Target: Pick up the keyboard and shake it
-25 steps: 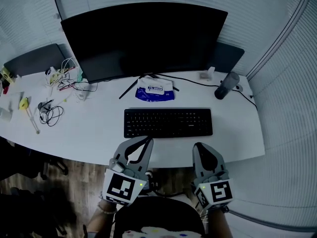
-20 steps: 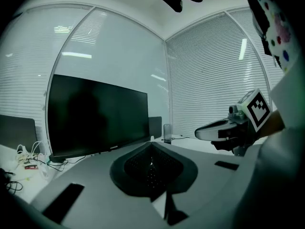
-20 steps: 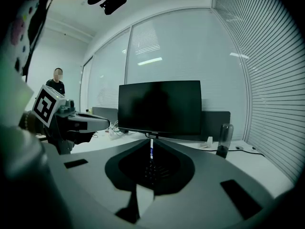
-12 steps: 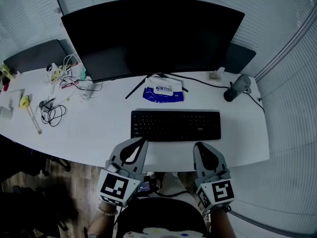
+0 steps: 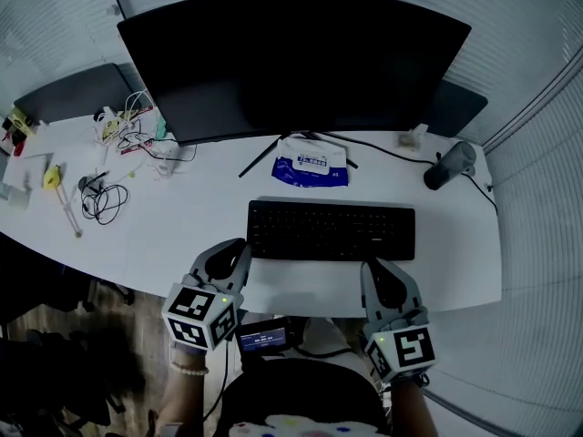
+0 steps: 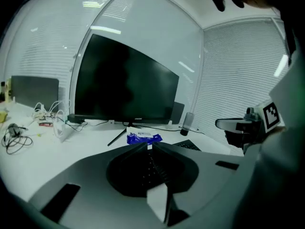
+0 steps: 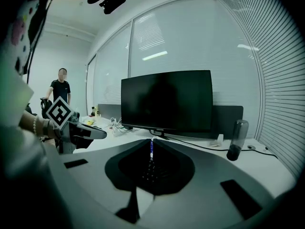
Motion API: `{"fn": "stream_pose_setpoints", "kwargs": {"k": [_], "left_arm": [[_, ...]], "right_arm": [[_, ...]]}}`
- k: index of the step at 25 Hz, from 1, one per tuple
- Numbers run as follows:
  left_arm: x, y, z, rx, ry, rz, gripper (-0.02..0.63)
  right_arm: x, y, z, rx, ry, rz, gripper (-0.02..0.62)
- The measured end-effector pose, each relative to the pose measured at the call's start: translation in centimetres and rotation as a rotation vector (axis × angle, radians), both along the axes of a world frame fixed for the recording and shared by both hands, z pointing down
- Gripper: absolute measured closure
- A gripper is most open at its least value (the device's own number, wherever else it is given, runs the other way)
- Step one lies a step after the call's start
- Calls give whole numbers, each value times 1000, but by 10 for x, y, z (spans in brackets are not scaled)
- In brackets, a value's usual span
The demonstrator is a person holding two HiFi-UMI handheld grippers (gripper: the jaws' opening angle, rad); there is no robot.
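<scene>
A black keyboard [image 5: 332,231] lies flat on the white desk [image 5: 182,235], in front of the monitor. My left gripper [image 5: 244,246] hovers over the desk's front edge, just left of the keyboard's near-left corner. Its jaws are just opening, tips almost together, with nothing between them. My right gripper [image 5: 372,267] is shut and empty, just short of the keyboard's front edge near its right end. In the left gripper view the keyboard [image 6: 190,146] shows past the left gripper [image 6: 147,146]. The right gripper [image 7: 151,142] points toward the monitor.
A wide dark monitor [image 5: 291,62] stands behind the keyboard. A blue pack of wipes [image 5: 312,165] lies at its foot and a dark bottle [image 5: 448,165] at the right. Cables and small items [image 5: 100,198] clutter the left. A person [image 7: 60,87] stands far off.
Both grippers have come forward to the desk's front edge. The left one has also swung left and turned its marker cube. The keyboard has not moved on the desk.
</scene>
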State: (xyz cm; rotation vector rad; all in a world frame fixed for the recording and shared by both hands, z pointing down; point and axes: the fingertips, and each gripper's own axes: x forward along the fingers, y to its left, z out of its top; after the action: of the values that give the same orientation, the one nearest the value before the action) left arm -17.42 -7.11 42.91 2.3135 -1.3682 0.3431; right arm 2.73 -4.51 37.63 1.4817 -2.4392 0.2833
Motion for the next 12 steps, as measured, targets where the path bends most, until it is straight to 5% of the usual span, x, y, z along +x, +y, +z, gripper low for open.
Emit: {"fn": "stream_pose_setpoints", "kwargs": {"k": [5,12], "left_arm": [[-10,-17,44,-165,129,-37,471],[-11,-31,109,-353,140,-34,413]], "right_arm": [[8,0,5,-19,1,24,554],[13,-2,13,-39,4,61,554]]}}
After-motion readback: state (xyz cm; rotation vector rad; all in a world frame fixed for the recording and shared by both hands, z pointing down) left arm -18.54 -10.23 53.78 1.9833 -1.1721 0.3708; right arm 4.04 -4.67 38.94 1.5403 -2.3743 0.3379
